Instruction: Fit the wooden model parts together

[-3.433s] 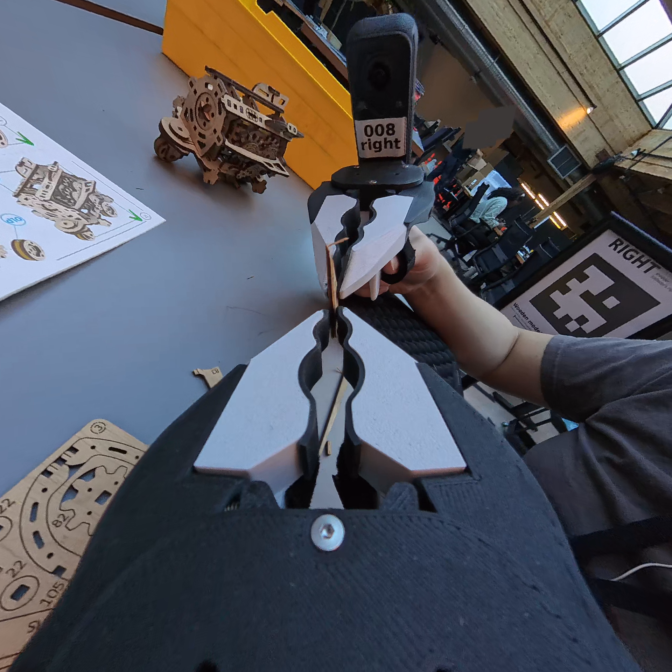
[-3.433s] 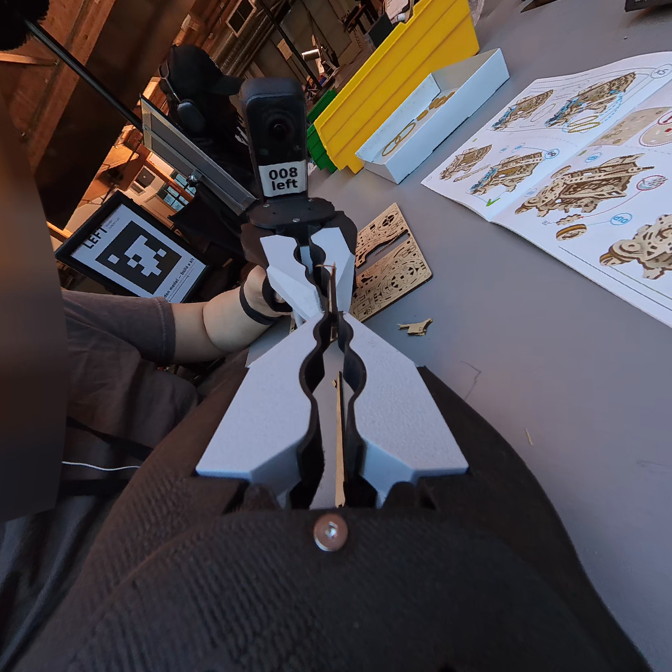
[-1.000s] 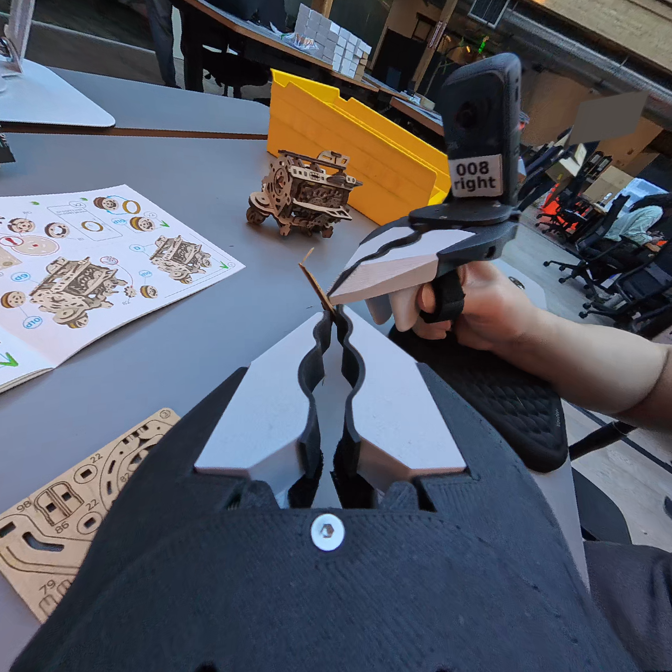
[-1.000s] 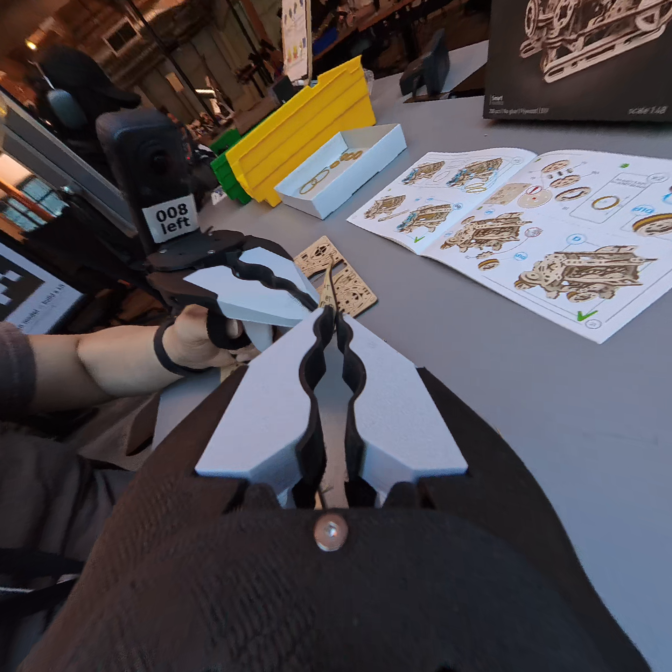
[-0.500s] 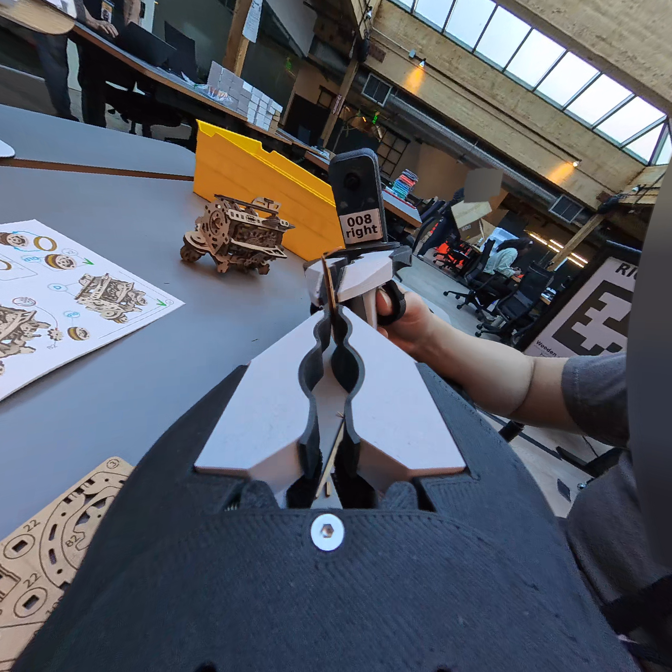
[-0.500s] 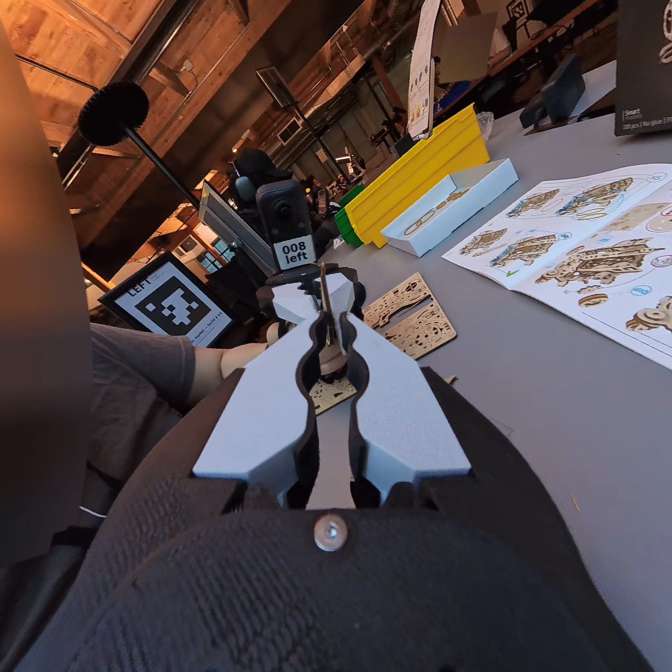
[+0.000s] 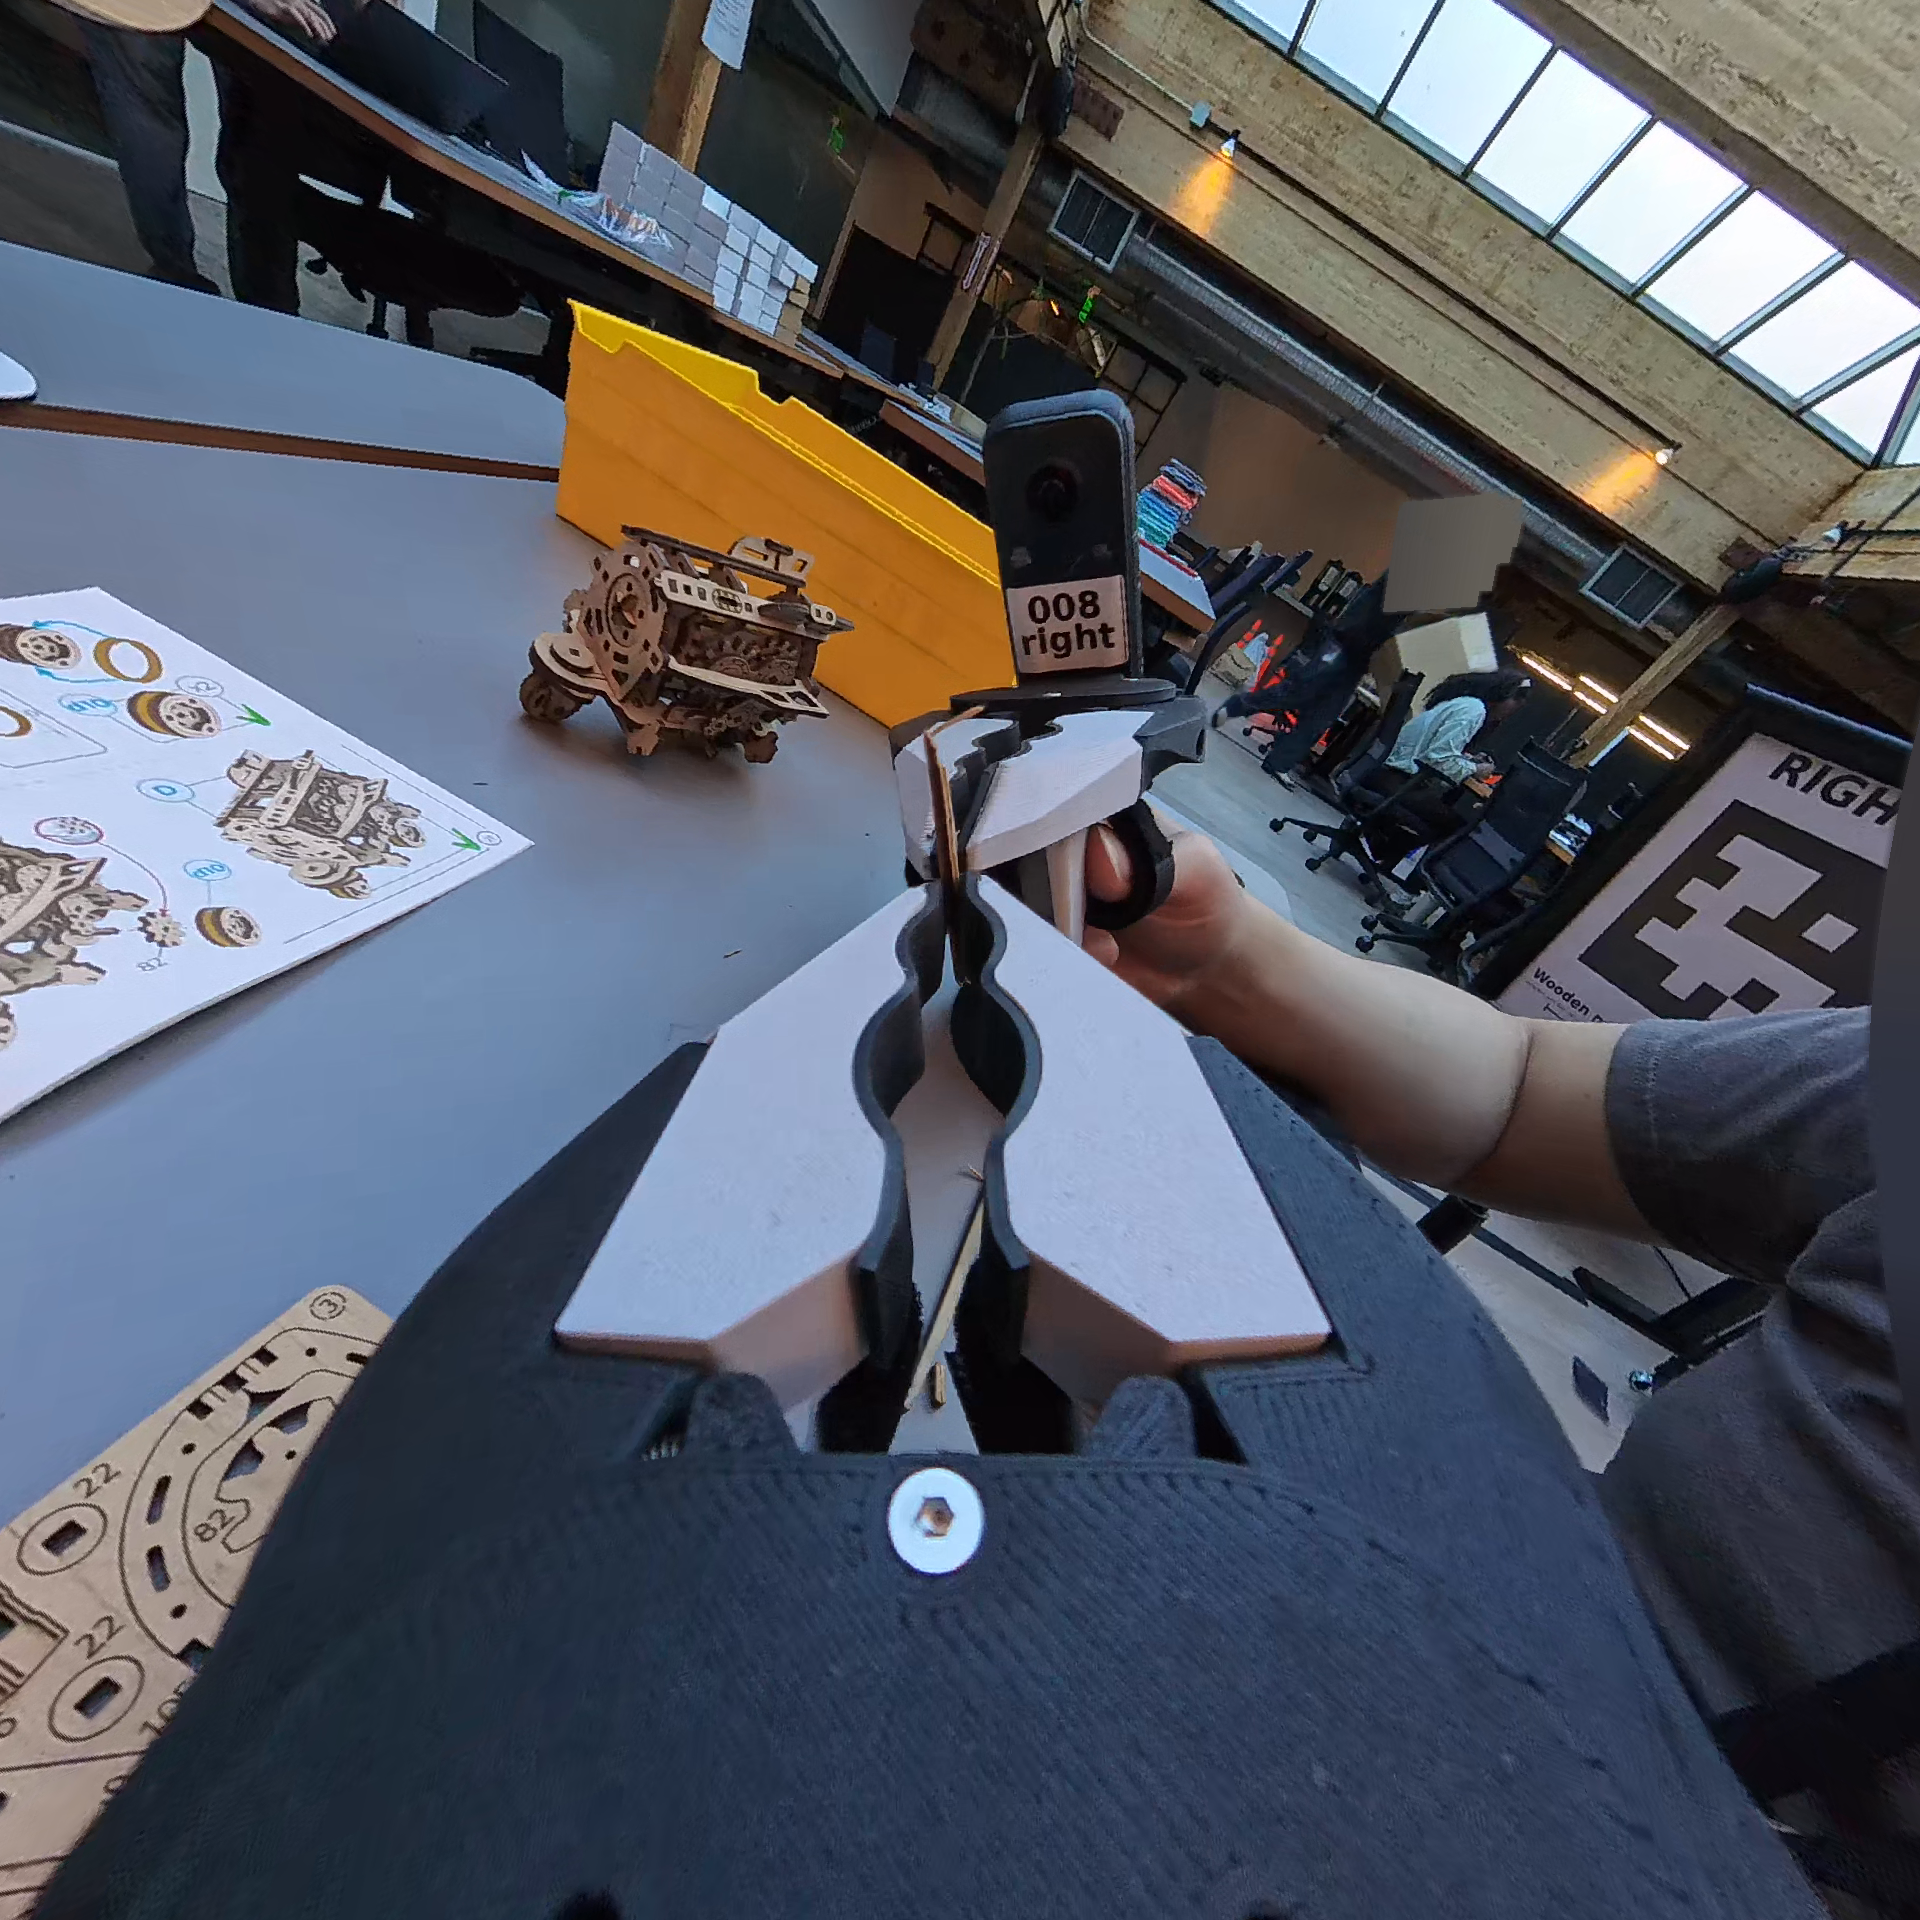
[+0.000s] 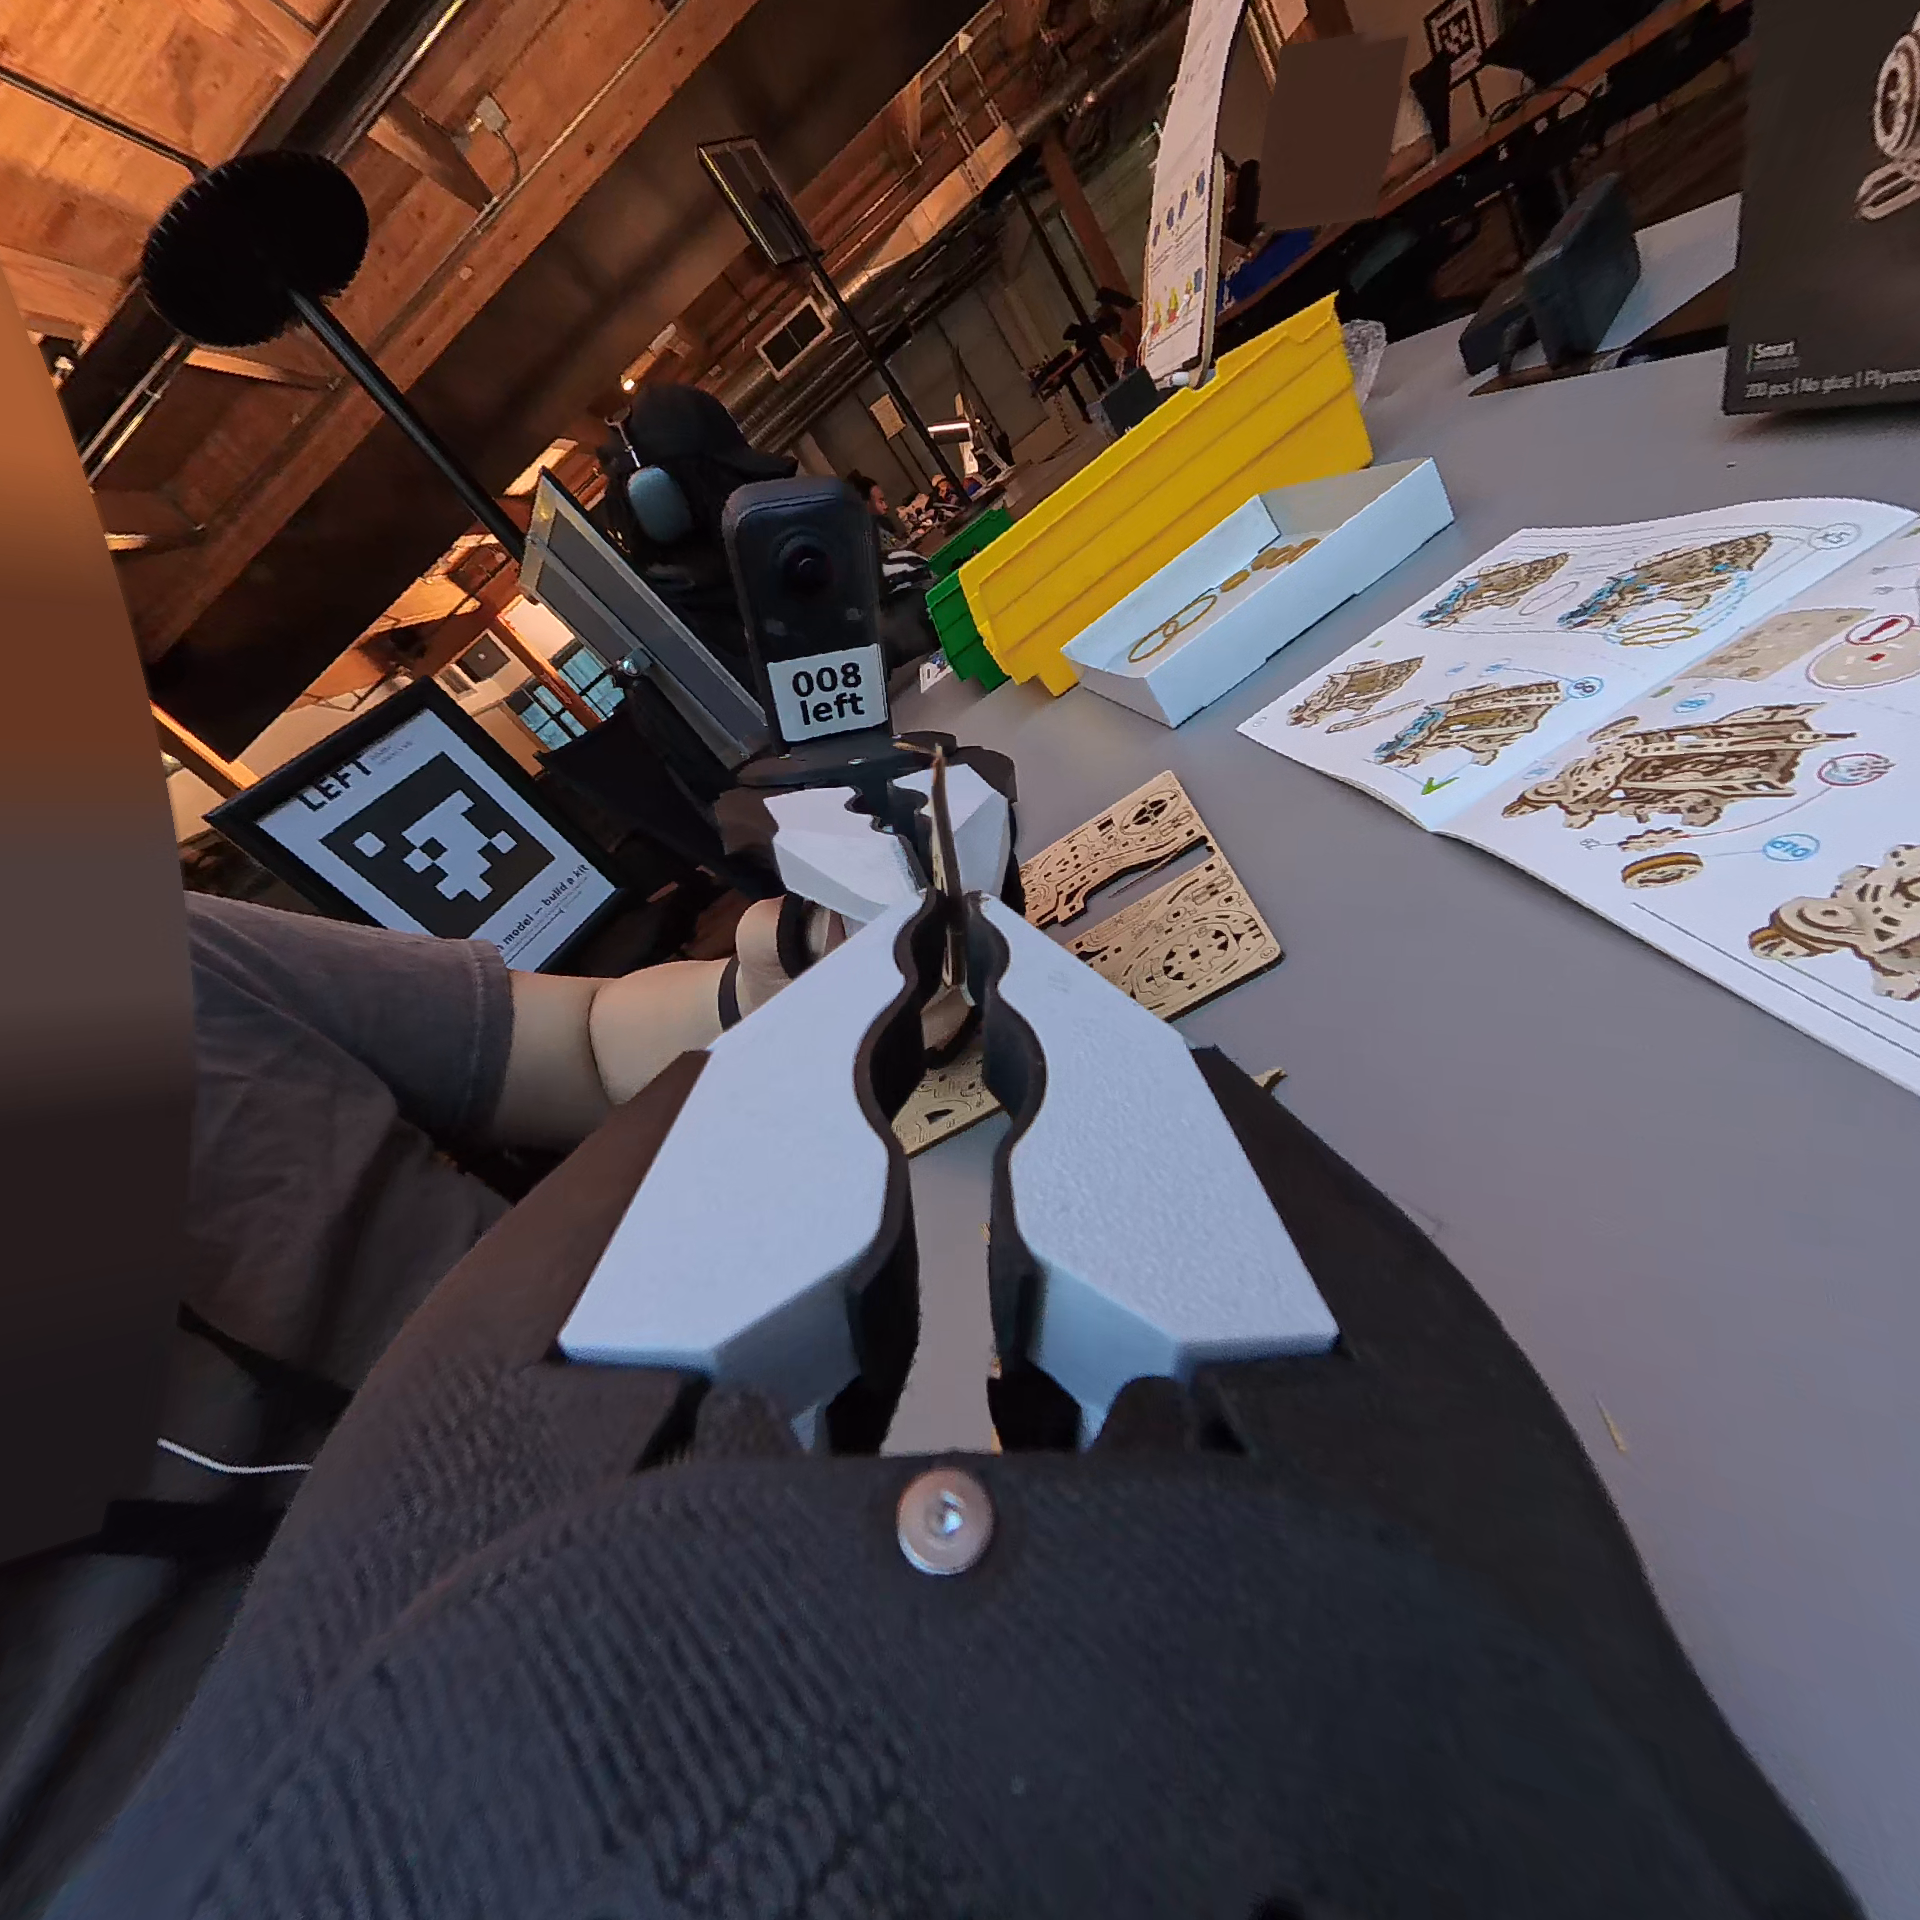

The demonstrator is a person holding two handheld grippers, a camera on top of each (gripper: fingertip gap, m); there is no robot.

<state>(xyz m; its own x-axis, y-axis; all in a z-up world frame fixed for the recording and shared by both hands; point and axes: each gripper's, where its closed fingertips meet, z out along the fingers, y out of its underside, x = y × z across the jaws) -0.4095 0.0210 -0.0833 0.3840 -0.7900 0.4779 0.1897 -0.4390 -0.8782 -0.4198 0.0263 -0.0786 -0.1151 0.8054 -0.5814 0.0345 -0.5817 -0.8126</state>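
Both the left gripper [image 7: 951, 914] and the right gripper [image 8: 940, 914] pinch one thin wooden piece [image 7: 943, 821] (pointing to 12 o'clock), so a hard twist could snap it.

My left gripper [image 7: 951, 914] has two pale wedge-shaped fingers [image 7: 769, 1174] edged inside with wavy black pads, seated in a ribbed black printed body with one silver hex screw [image 7: 934, 1520] at the centre. My right gripper [image 8: 940, 925] is built the same, though its screw [image 8: 943, 1523] looks cross-headed, as far as the glare lets me judge. Each carries an upright black camera [image 7: 1060, 520] bearing a white label. I wear dark grey short sleeves [image 7: 1745, 1132], and black finger loops [image 7: 1132, 883] hang under the handles.
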